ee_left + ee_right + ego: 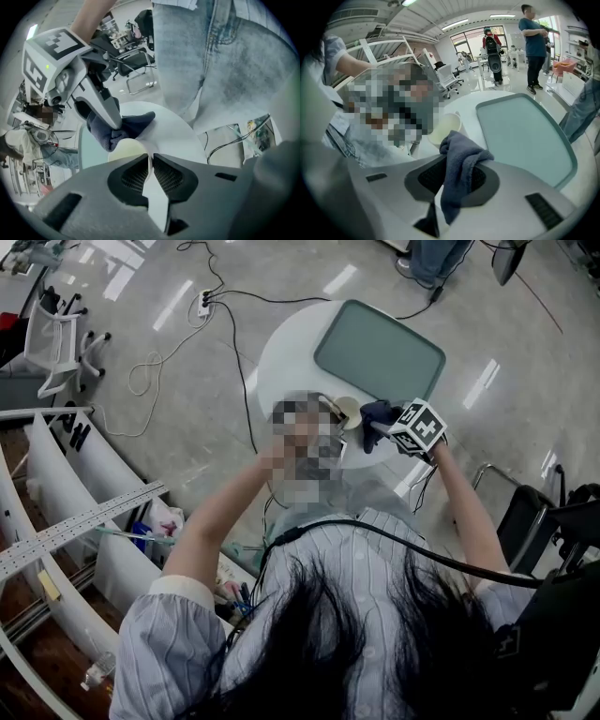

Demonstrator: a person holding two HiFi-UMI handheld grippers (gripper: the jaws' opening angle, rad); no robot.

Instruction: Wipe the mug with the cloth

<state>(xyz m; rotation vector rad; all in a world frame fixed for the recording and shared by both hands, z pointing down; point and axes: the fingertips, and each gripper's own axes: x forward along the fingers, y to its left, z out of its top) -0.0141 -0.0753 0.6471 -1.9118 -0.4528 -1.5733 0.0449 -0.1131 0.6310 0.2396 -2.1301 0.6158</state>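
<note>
A cream mug (pixel 349 411) is held over the round white table (pixel 281 352). In the left gripper view, my left gripper (pixel 151 161) is shut on the thin wall of the mug (pixel 125 149). My right gripper (pixel 382 427) is shut on a dark blue cloth (pixel 375 414), and in its own view the cloth (pixel 459 164) hangs bunched between the jaws of the right gripper (pixel 457 171). The cloth (pixel 119 129) touches the far rim of the mug, seen from the left gripper. A mosaic patch hides the left gripper in the head view.
A teal tray (pixel 380 351) lies on the table beyond the mug. Cables (pixel 225 306) run over the floor on the left. A curved white rack (pixel 66 493) stands at the left and a black chair (pixel 539 521) at the right. People stand in the distance (pixel 533 42).
</note>
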